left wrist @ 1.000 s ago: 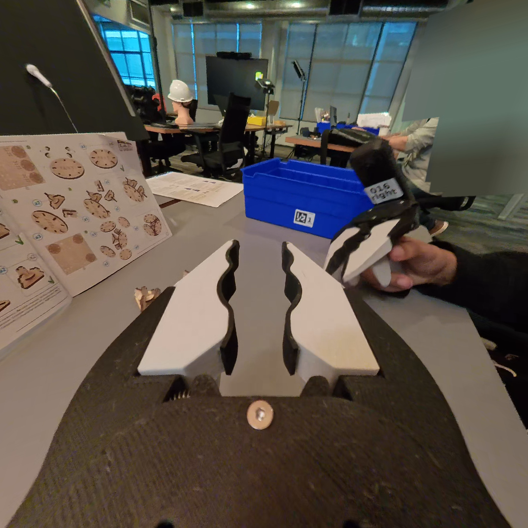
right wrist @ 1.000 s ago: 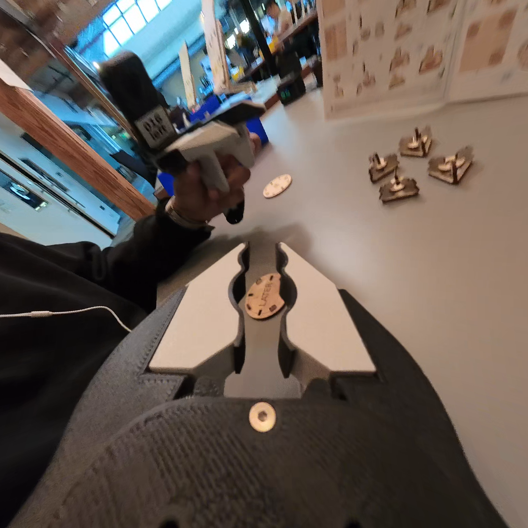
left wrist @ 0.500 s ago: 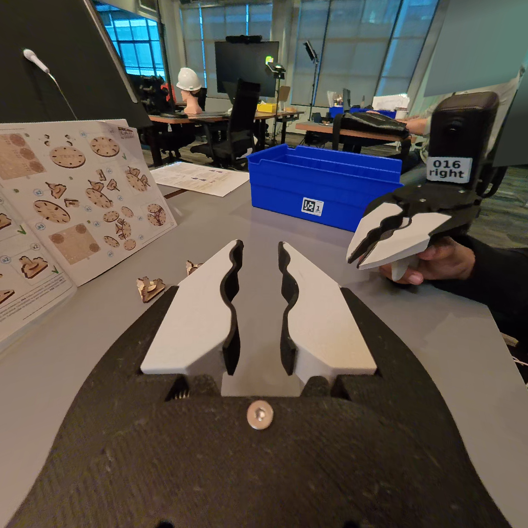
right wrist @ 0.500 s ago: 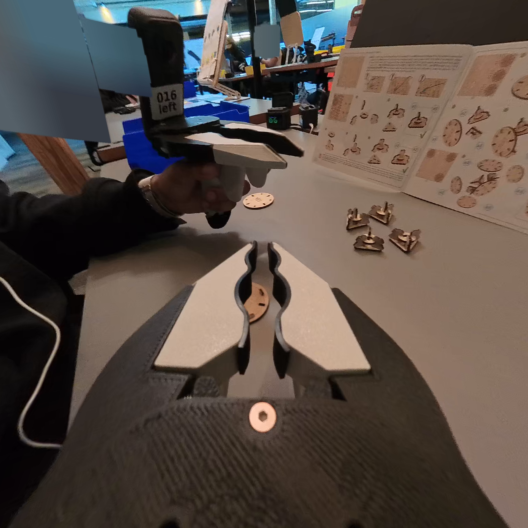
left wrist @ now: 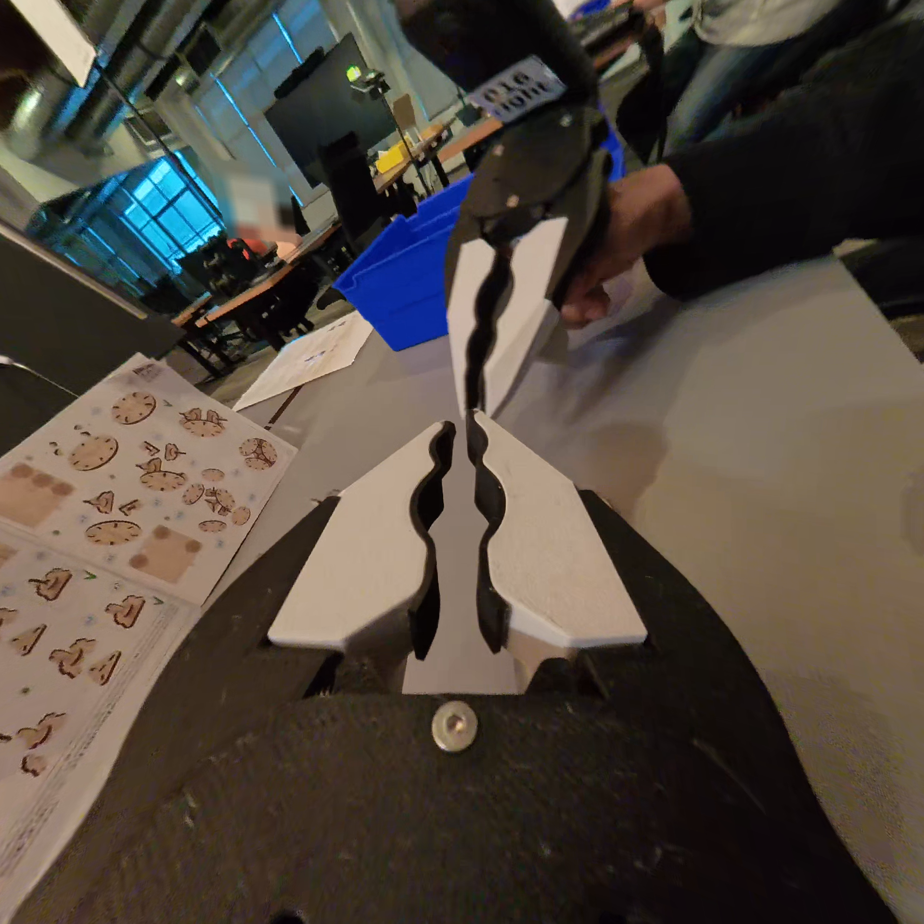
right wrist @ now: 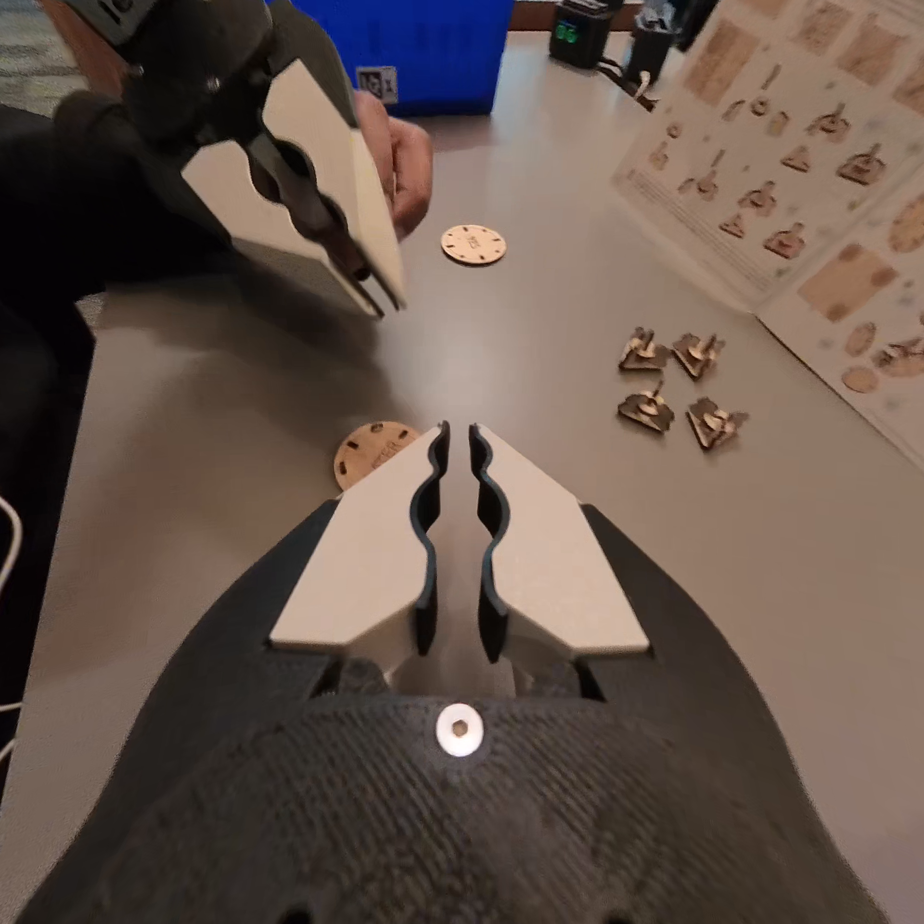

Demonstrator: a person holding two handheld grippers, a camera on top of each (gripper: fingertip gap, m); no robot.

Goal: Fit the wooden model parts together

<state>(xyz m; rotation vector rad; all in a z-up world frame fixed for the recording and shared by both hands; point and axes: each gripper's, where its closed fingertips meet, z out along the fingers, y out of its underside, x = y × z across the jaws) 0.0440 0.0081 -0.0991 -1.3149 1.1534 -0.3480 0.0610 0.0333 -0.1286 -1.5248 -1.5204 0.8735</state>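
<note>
My right gripper (right wrist: 457, 425) points down at the grey table (right wrist: 525, 325). Its jaws are closed to a narrow slit with nothing between them. A round wooden disc (right wrist: 372, 452) lies flat on the table beside its left finger, partly hidden by it. My left gripper (left wrist: 461, 422) is also closed to a narrow slit and empty. It shows in the right wrist view (right wrist: 382, 300) hovering above the table at the upper left. In the left wrist view the right gripper (left wrist: 475, 395) hangs tip to tip with mine.
A second wooden disc (right wrist: 473, 243) lies farther off. Several small triangular wooden assemblies (right wrist: 645, 407) sit to the right. An open instruction sheet (right wrist: 800, 150) (left wrist: 125, 500) lies along the table's side. A blue bin (left wrist: 400, 295) stands at the far end, with black devices (right wrist: 580, 35) beside it. Left tips to right tips: about 5 centimetres. The right tips stand about 7 centimetres off the round wooden disc (right wrist: 372, 452).
My left jaws have closed from a wide gap to a slit on air. The right jaws narrowed earlier; the disc seen between the fingers now lies beside the left finger. The two grippers have come together.
</note>
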